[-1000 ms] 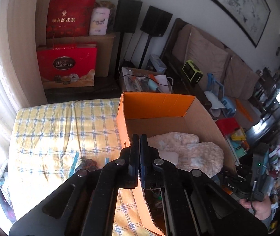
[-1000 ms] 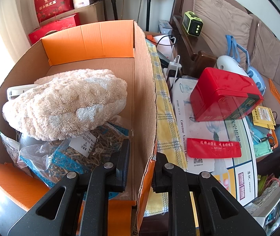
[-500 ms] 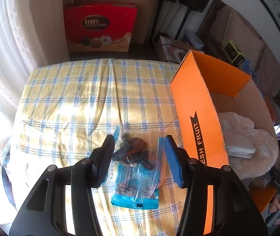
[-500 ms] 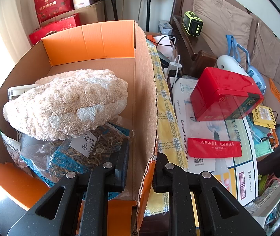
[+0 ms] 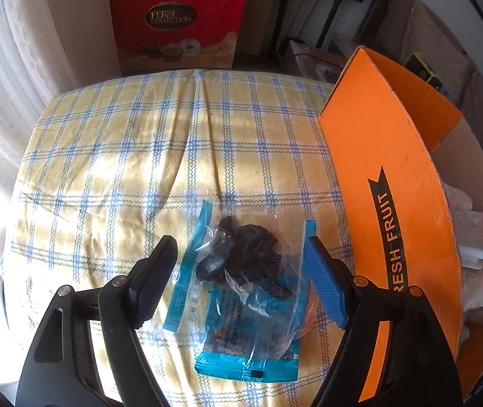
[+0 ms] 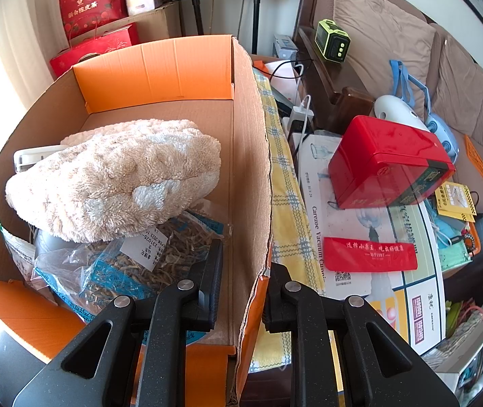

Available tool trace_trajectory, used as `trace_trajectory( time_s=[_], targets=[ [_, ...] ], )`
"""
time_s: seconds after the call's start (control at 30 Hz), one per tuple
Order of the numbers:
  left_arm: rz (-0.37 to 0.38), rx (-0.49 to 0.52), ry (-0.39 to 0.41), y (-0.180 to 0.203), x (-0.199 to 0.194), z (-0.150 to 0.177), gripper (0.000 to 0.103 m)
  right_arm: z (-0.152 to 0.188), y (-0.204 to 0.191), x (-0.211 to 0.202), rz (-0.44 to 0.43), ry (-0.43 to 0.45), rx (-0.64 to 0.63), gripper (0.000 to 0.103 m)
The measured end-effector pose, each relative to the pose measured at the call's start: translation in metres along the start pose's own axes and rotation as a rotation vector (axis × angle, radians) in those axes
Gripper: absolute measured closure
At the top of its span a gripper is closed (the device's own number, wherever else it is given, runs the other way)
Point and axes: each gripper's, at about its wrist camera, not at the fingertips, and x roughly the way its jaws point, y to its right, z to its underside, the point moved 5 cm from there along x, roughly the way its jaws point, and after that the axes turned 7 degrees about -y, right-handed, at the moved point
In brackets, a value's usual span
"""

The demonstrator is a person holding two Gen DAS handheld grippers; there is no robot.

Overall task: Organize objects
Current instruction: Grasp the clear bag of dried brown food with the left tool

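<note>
Jaws of the left gripper stand spread either side of the clear bag of dark dried food, lying on the checked tablecloth, seemingly poised to lift it. Right gripper pinches the cardboard box wall, likely steadying it. Box side reads "RESH FRUIT"; a far red gift bag reads "FERRE COLLECTION".

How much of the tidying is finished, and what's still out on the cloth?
Mostly done, it seems: the orange box already holds a fluffy cushion and a packet of dried strips. In hand: the left gripper is open around a bag of dark dried food lying on the checked cloth, not yet gripped. The right gripper straddles the box wall. Left: lift that bag into the box.
</note>
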Motion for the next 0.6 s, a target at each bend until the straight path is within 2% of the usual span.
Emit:
trace_trajectory(
  time_s=[0.07, 0.13, 0.2, 0.5, 0.6],
  targets=[
    [-0.02, 0.017, 0.002, 0.002, 0.002, 0.002, 0.033, 0.001, 0.0, 0.0, -0.001, 0.001, 0.001, 0.083],
    [-0.046, 0.033, -0.005, 0.004, 0.005, 0.004, 0.046, 0.002, 0.0, -0.001, -0.004, 0.001, 0.006, 0.083],
    [-0.05, 0.043, -0.002, 0.007, 0.005, 0.006, 0.048, 0.002, 0.0, -0.001, -0.001, 0.001, 0.004, 0.083],
    [-0.017, 0.024, 0.013, 0.01, -0.001, 0.007, 0.071, 0.003, -0.001, -0.001, 0.002, 0.0, 0.001, 0.083],
    [0.003, 0.022, 0.023, 0.01, -0.007, 0.006, 0.075, 0.003, 0.0, -0.001, 0.003, 0.0, 0.001, 0.083]
  ],
)
